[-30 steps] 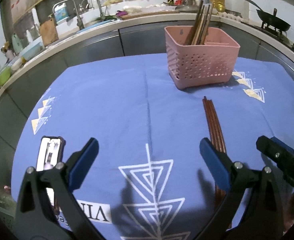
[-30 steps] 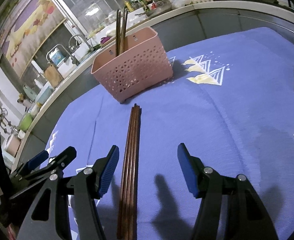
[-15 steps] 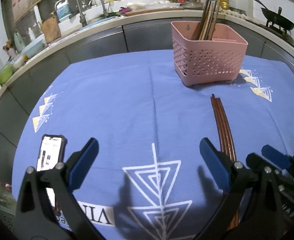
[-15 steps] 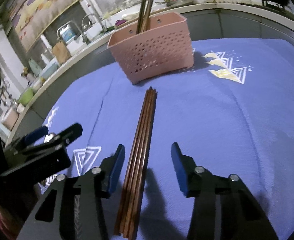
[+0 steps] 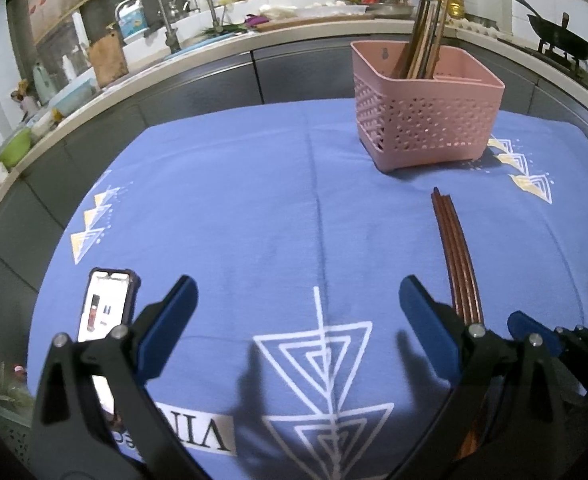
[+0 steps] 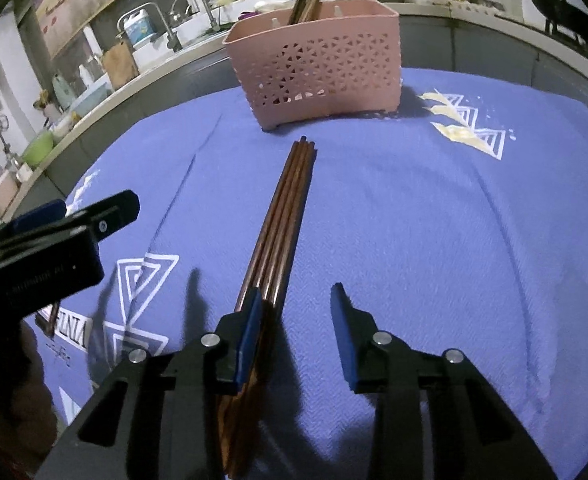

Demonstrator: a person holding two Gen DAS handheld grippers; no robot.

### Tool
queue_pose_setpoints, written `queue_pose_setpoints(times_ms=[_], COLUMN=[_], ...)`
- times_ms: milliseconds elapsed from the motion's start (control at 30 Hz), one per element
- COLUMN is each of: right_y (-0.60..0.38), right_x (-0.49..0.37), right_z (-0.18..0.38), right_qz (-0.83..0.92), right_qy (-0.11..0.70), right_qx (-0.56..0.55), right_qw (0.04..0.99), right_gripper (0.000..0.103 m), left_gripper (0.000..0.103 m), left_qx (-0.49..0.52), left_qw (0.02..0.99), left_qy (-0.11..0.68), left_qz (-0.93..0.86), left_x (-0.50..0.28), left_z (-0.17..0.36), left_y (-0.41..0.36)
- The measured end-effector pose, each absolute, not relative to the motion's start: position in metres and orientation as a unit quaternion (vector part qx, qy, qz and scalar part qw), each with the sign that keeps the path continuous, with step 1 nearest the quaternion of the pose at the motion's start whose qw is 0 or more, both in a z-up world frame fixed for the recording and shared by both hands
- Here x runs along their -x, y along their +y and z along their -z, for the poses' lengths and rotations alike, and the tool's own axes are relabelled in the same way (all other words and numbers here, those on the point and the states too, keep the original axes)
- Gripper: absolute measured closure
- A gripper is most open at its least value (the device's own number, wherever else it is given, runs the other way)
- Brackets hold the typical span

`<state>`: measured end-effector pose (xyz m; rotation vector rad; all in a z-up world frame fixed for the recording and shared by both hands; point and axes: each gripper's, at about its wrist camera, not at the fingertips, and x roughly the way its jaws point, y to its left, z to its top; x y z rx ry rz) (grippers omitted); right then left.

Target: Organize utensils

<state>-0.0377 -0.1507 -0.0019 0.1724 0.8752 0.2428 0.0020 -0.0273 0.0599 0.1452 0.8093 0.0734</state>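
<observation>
A bundle of brown chopsticks lies on the blue cloth, tips pointing at the pink perforated basket. The basket holds several upright chopsticks. My right gripper is open and low over the bundle's near end, its left finger touching the sticks, the right one apart. My left gripper is open and empty over the cloth, left of the bundle. The basket also shows in the left wrist view.
A phone lies on the cloth at the front left. The blue cloth covers the table. Behind it runs a kitchen counter with a sink, bottles and a wok.
My right gripper has moved left and down onto the chopstick bundle and its jaws have narrowed. The left gripper has stayed open and shifted only slightly.
</observation>
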Motion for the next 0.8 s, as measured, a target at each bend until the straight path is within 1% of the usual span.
queue_pose_setpoints(times_ms=[400,800], right_y=[-0.141,-0.143], right_x=[0.040,0.040], right_z=[0.001,0.001], right_qz=[-0.093,-0.070], right_qy=[0.403,0.390], right_qx=[-0.023,0.001], right_qw=[0.910,0.918], right_gripper=[0.067,0.067], left_gripper=[0.006,0.006], left_qx=[-0.074,-0.082], left_qw=[0.916,0.917], left_qy=[0.391,0.385], left_qz=[-0.043,-0.064], left_x=[-0.002,-0.002], left_z=[-0.060,-0.059], left_y=[-0.026,-0.024])
